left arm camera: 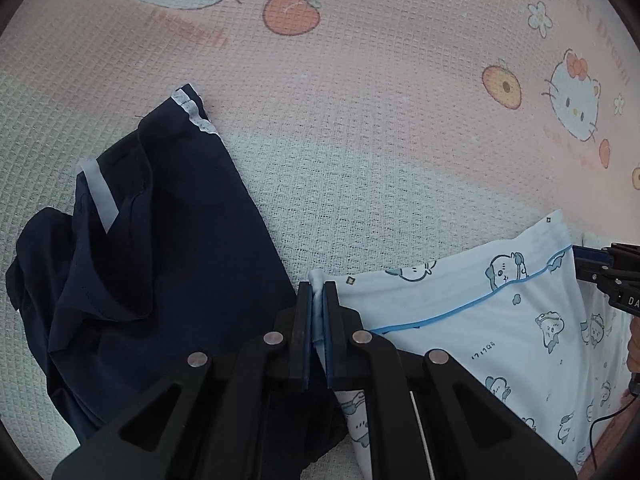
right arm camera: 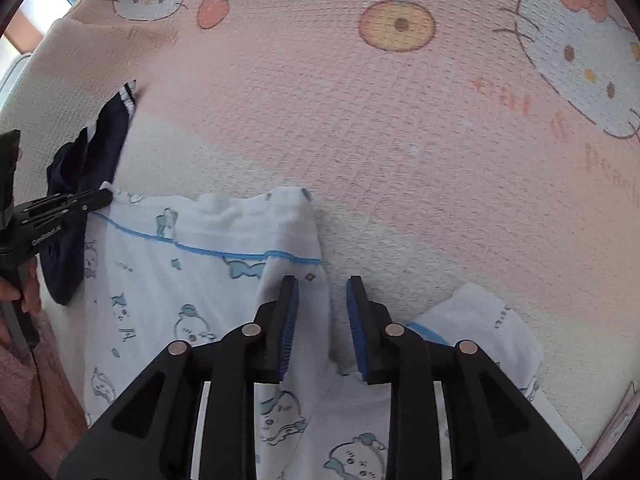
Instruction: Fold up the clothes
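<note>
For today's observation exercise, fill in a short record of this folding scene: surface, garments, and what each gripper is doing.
surface: pink and white waffle blanket with cartoon cat and fruit prints
garment in work: white printed garment with blue piping
other garment: navy garment, crumpled, to its left
left gripper: shut on a corner of the white printed garment
right gripper: open, over the garment's right edge

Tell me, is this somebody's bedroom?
Probably, yes. The clothes lie on a soft pink cartoon-cat blanket, like a bed cover. A white printed garment and a navy garment are spread there for folding.
</note>
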The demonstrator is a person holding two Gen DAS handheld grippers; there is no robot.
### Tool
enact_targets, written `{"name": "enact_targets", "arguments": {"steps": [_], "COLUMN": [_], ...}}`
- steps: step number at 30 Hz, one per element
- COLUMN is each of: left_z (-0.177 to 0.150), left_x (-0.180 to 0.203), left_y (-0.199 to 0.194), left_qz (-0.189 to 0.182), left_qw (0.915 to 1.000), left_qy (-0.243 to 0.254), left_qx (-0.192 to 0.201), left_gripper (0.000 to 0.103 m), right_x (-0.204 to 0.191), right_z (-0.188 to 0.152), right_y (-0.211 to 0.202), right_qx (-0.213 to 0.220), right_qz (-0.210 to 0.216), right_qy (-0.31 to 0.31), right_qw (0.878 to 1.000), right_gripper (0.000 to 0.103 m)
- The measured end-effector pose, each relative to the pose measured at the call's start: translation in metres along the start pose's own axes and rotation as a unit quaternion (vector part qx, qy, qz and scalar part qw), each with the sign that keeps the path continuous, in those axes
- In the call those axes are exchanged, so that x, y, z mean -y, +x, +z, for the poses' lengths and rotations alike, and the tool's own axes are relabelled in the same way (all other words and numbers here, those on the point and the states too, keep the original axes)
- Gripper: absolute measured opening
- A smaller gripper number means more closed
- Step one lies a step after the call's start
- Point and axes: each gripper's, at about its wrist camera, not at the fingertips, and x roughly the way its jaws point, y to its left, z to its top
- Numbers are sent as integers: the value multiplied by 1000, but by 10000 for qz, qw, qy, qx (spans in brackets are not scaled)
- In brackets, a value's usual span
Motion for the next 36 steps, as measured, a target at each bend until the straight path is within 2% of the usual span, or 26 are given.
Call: {"name": "enact_targets", "arguments": {"steps": [3,6,7,8,9,11,18,21,24,29,32,33,35,36], "left_z": [-2,-4,-5,-5,-5,-3,0,-1,0,1,1,-3,-14,-22], "left_x": [-3,2,4,6,8,9,0,-1,7,21,30,46,81,94], "left_y": [-1,0,0,0,-2,-6,-22,-19,-24,-33,-37,-29,-12,-7], "left_qz": [-44,67,113,158,180,144,-194,-109,-649,-1546,-2094,-2355,-2035,-1528], "left_qw": [10000,10000,9999,9998,9998,9998,9993,9995,9973,9870,9766,9712,9749,9786], "left_qy": [-78,22,65,106,125,100,-67,-17,42,139,204,306,876,1335], "left_qx": [-23,-24,-19,0,27,98,304,292,343,426,446,216,-240,-331], "left_gripper": [6,6,6,6,6,6,7,9,9,9,10,10,10,10], "right_x": [-7,-21,-28,-32,-35,-35,-21,-10,19,41,29,24,7,-13], "right_z": [5,0,0,1,2,2,4,4,-12,-9,-7,-7,1,10], "right_y": [1,7,7,7,6,4,-5,-10,-24,-42,-59,-61,-46,-24], "right_qx": [25,-81,-81,-107,-130,-130,-85,-62,-88,197,510,553,427,270], "right_qz": [-64,-477,-638,-744,-771,-811,-952,-1168,-1380,-787,-616,-583,-570,-664], "right_qy": [-24,-442,-632,-742,-759,-686,-252,-274,-316,256,133,55,-168,-313], "right_qw": [10000,9979,9959,9944,9940,9943,9951,9928,9899,9964,9967,9968,9973,9969], "right_gripper": [27,29,26,15,9,3,2,2,1,4,4,5,5,5]}}
